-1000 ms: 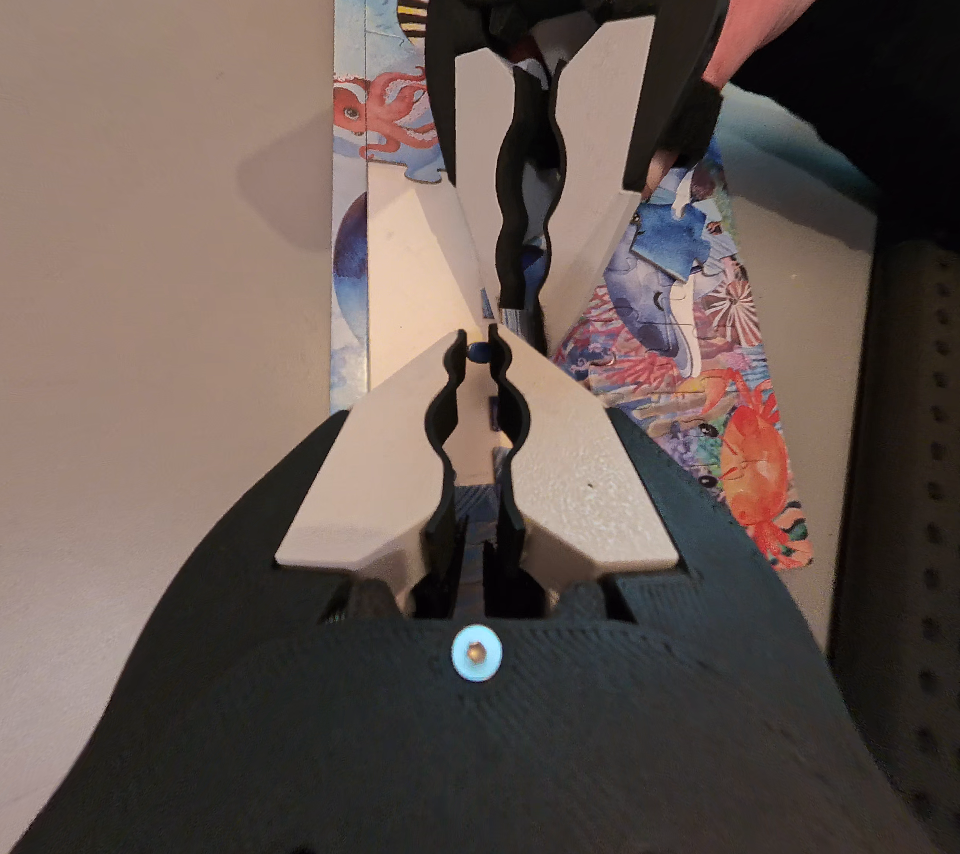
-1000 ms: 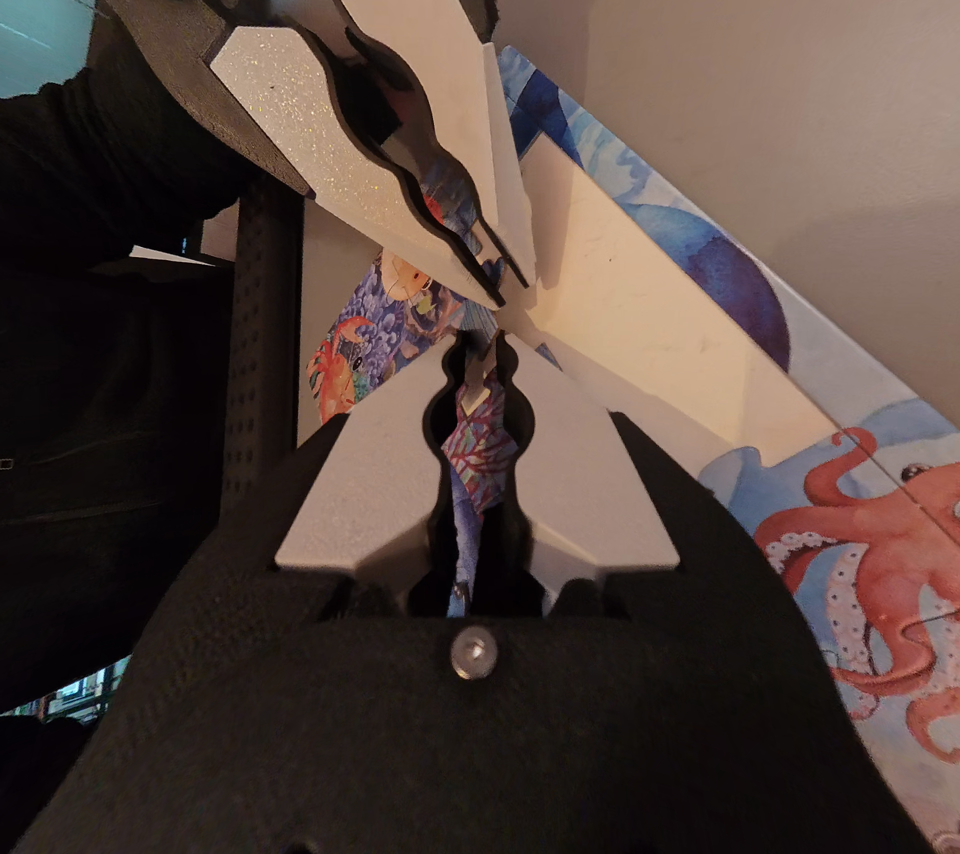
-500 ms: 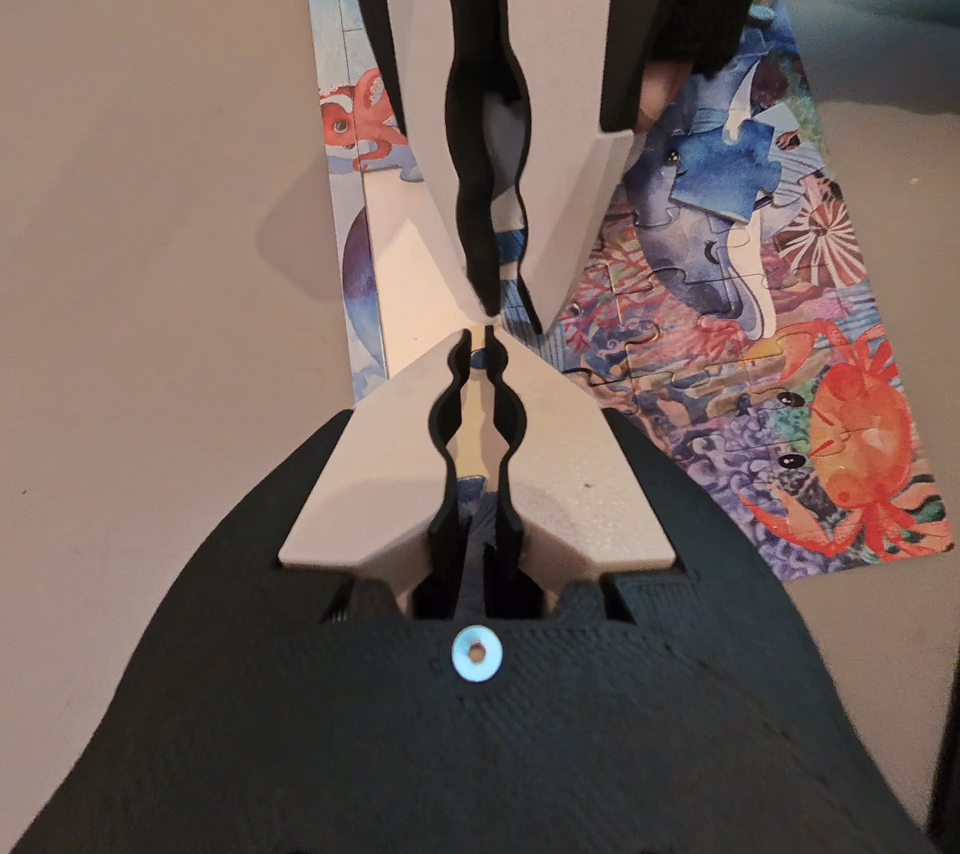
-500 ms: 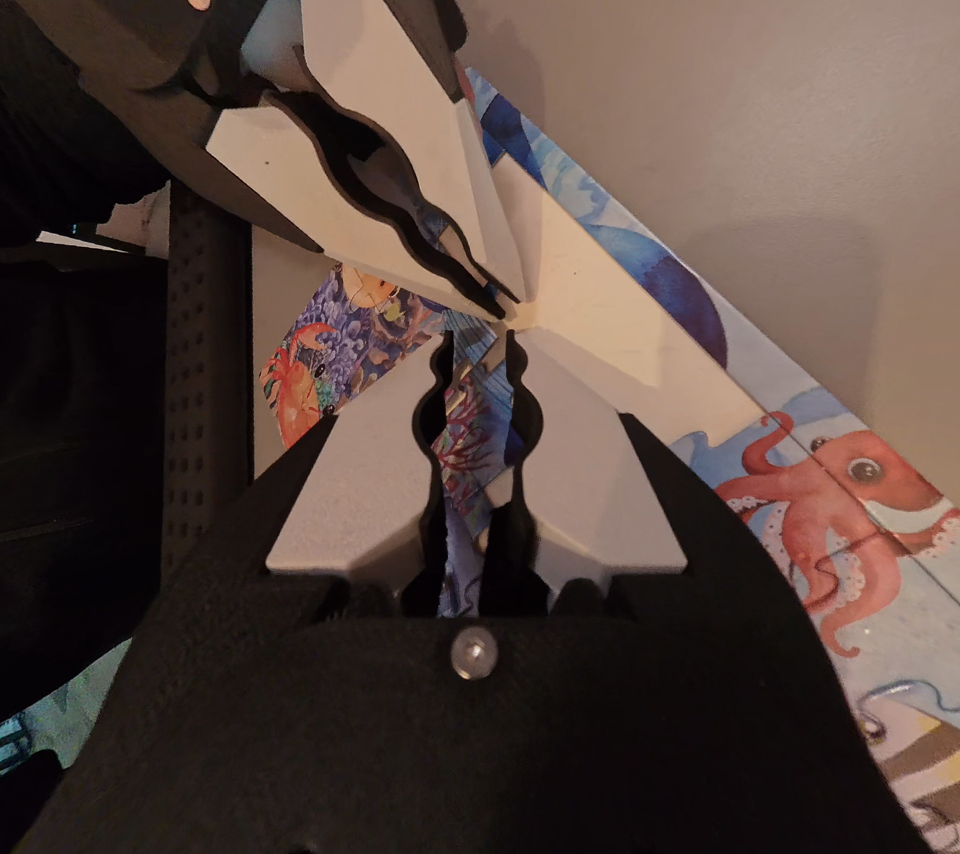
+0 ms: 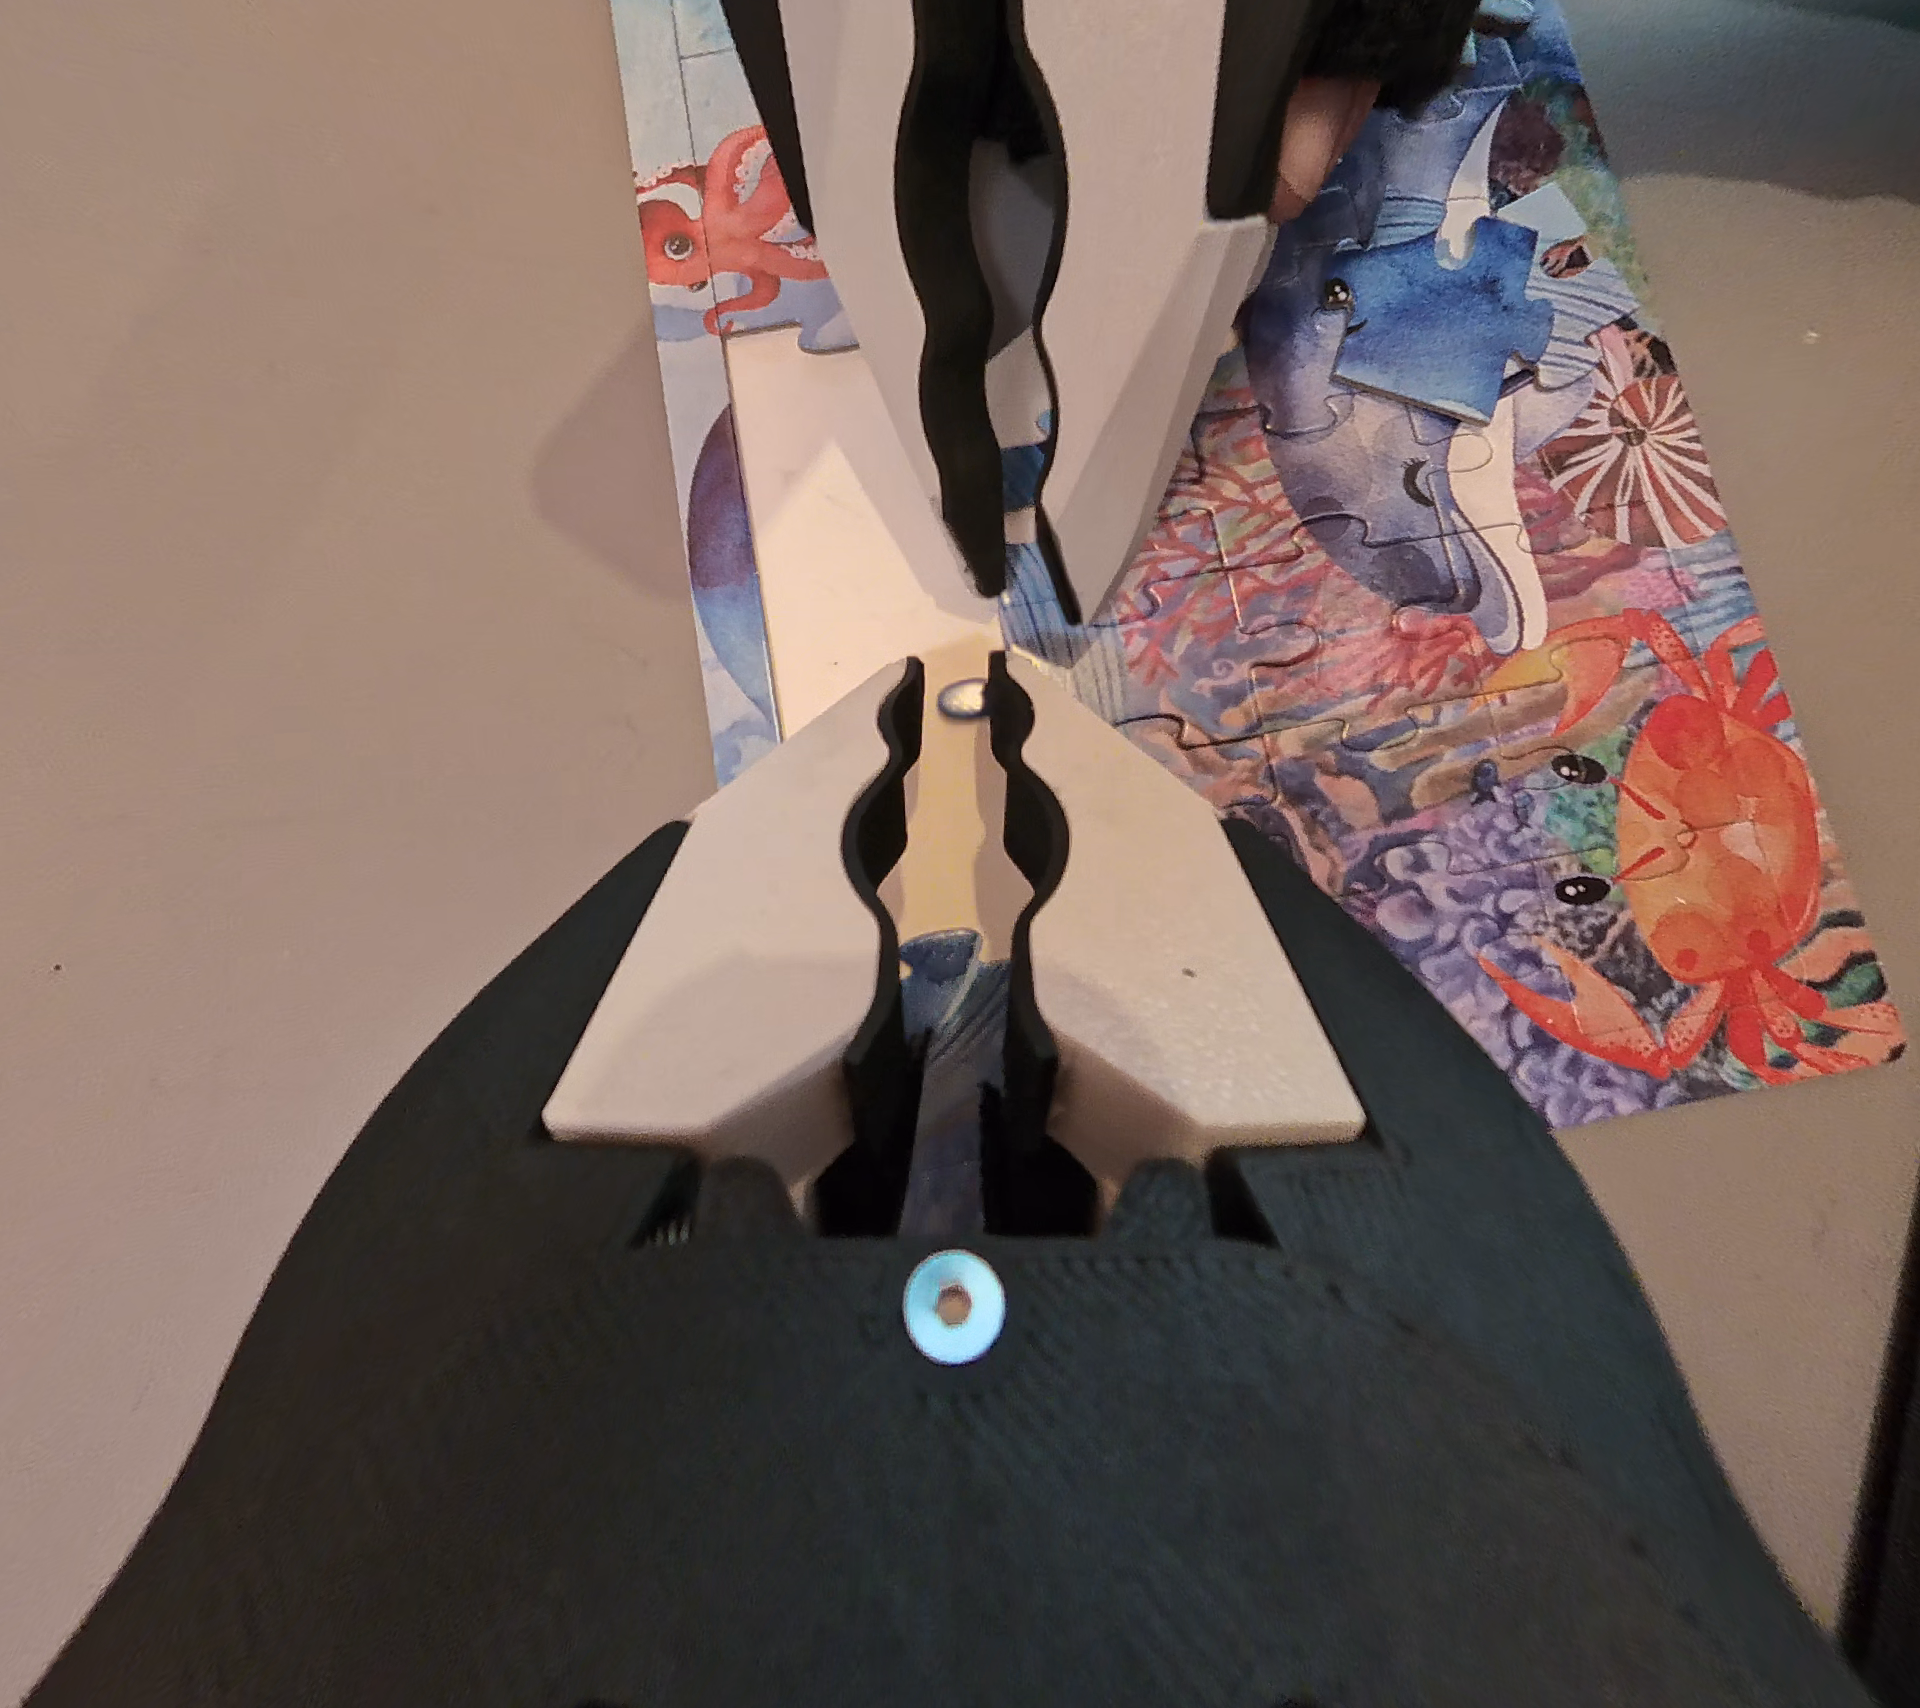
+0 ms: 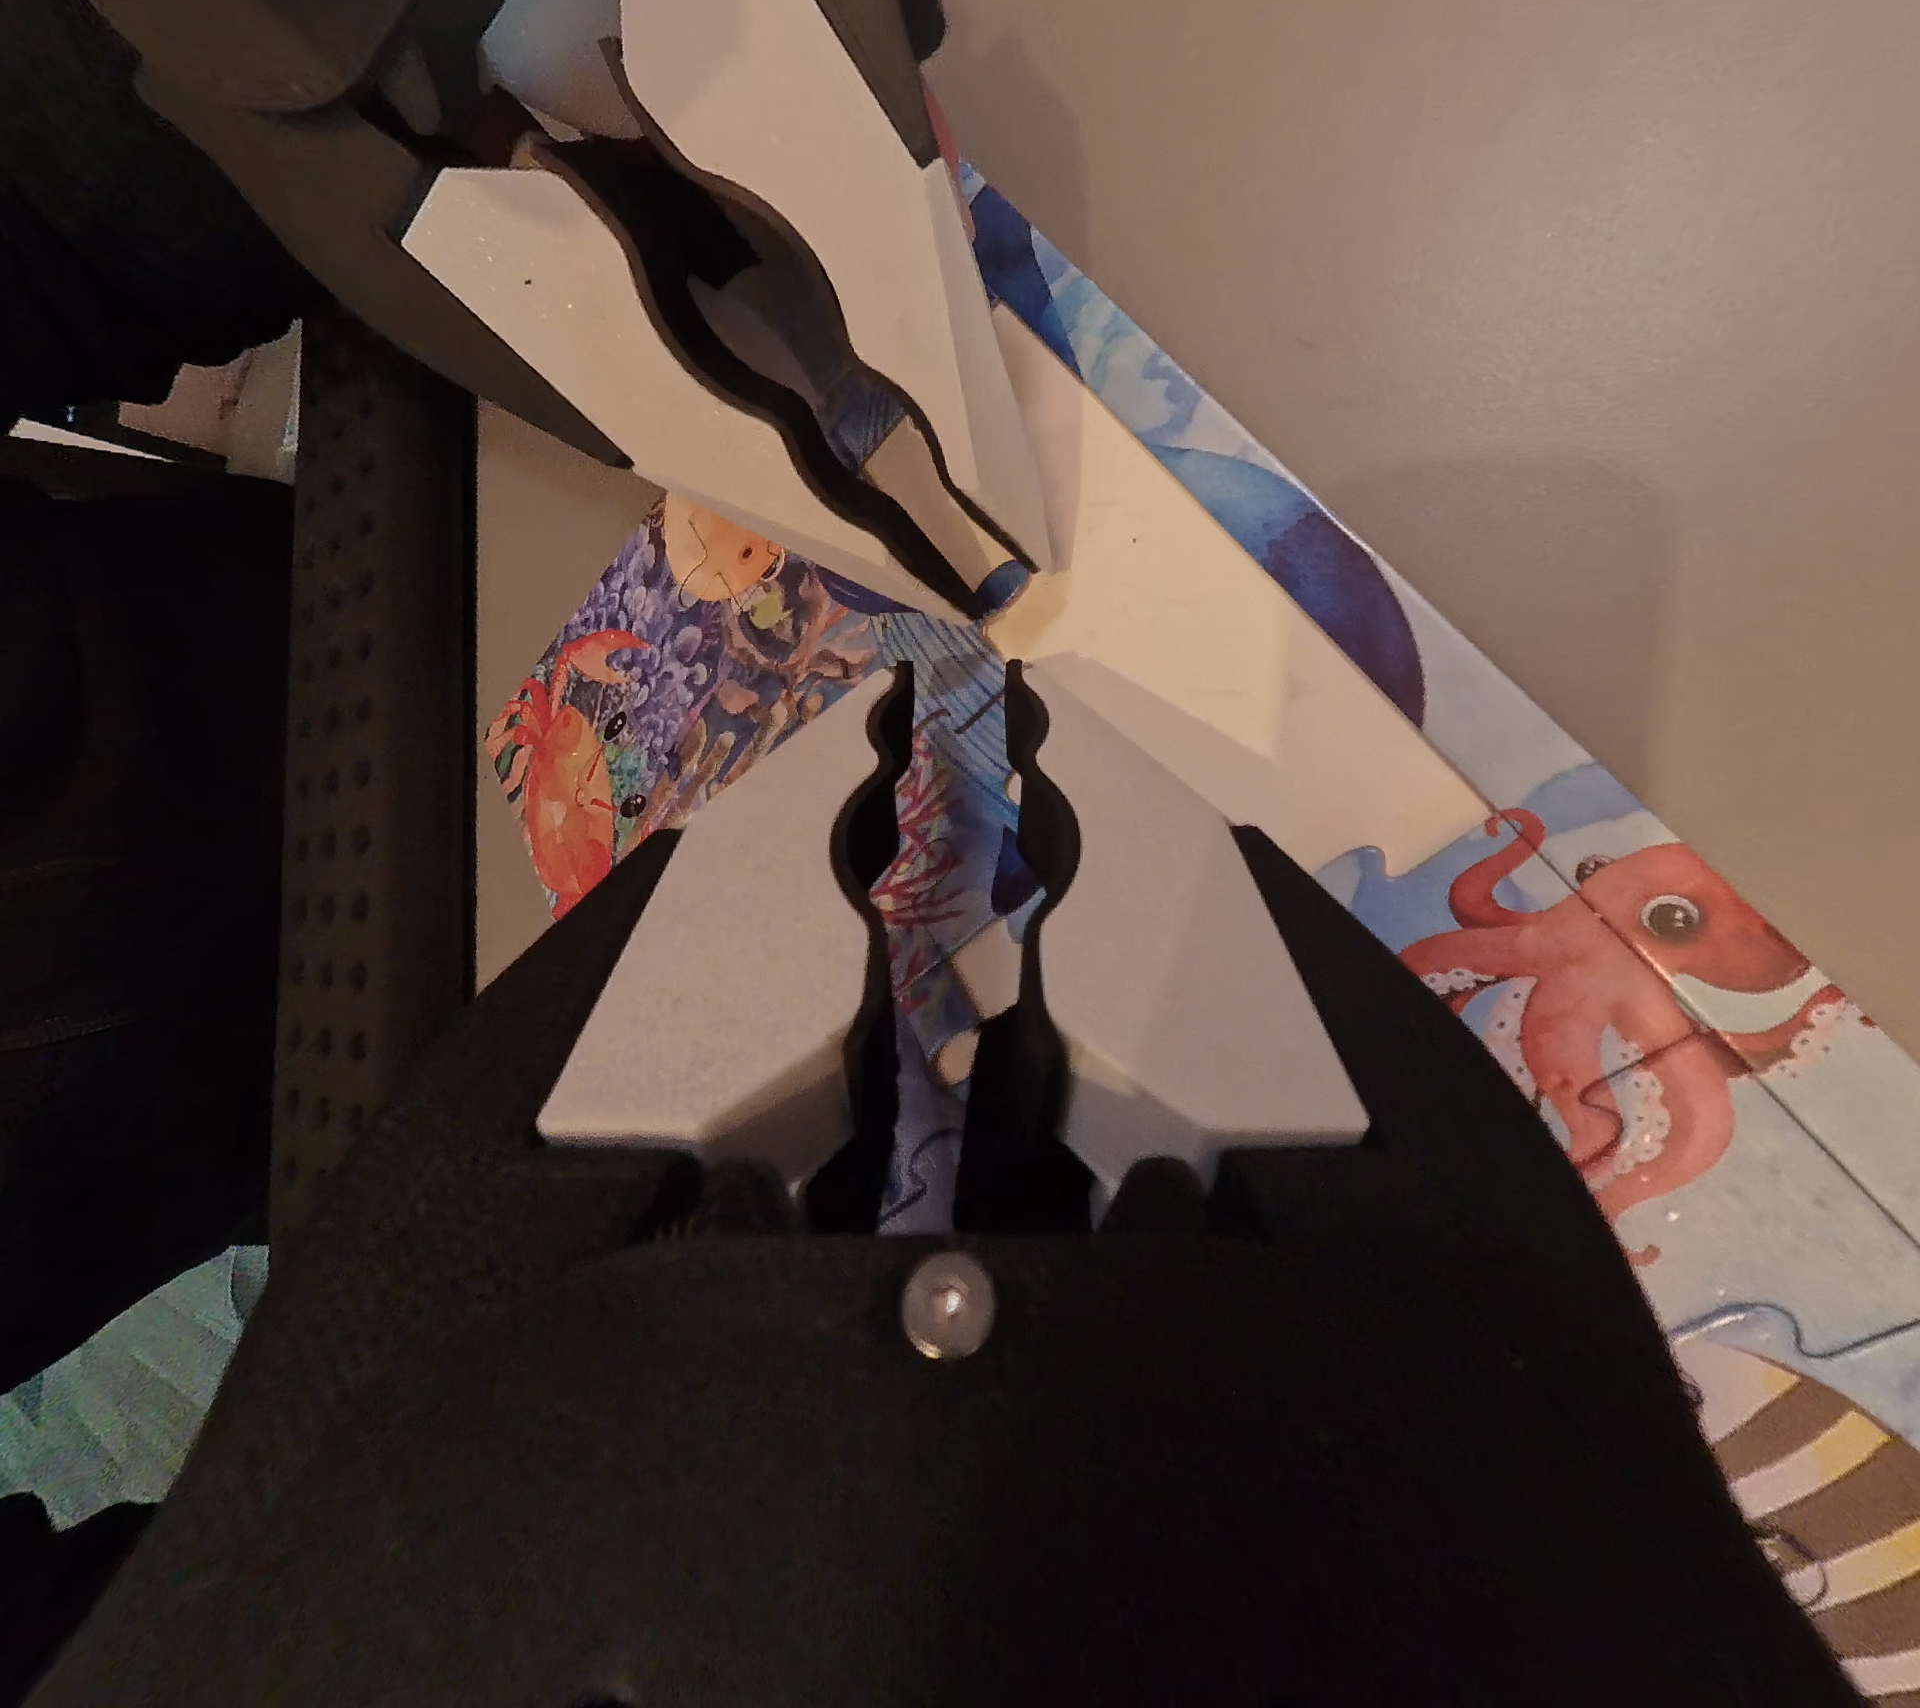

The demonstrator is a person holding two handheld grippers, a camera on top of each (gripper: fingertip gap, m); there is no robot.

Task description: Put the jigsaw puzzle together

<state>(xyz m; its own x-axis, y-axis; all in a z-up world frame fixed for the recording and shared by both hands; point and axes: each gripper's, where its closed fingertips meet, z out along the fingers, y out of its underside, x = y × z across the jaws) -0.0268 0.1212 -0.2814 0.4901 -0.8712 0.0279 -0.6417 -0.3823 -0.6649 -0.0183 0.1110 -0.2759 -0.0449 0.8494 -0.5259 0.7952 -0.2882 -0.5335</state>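
Note:
A sea-life jigsaw [image 5: 1455,723] lies partly assembled around a bare cream board [image 5: 831,536]. My left gripper [image 5: 956,671] is closed to a narrow gap on a thick puzzle piece [image 5: 935,972], whose blue knob shows at the tips. My right gripper [image 5: 1029,593] comes down from above, tip to tip with the left. In the right wrist view my right gripper [image 6: 958,671] stands a little open, with a coral-and-blue piece [image 6: 920,879] loose between its jaws. The left gripper [image 6: 992,583] enters there from the upper left. I cannot tell whether both hold the same piece.
A loose blue piece [image 5: 1434,318] lies on top of the assembled whale area. An orange crab [image 5: 1714,858] marks the near right corner, a red octopus [image 5: 727,235] the far left. The beige table [image 5: 312,411] surrounds the puzzle. A dark perforated post [image 6: 353,723] stands beside it. Both grippers' tips are close together, under 4 cm apart. The right tips stand about 8 centimetres off the sea-life jigsaw [image 5: 1455,723].
My right gripper's jaws have opened from a tight hold on the coral piece. My left gripper has tilted so more of the puzzle shows. Both tips stayed together over the board.

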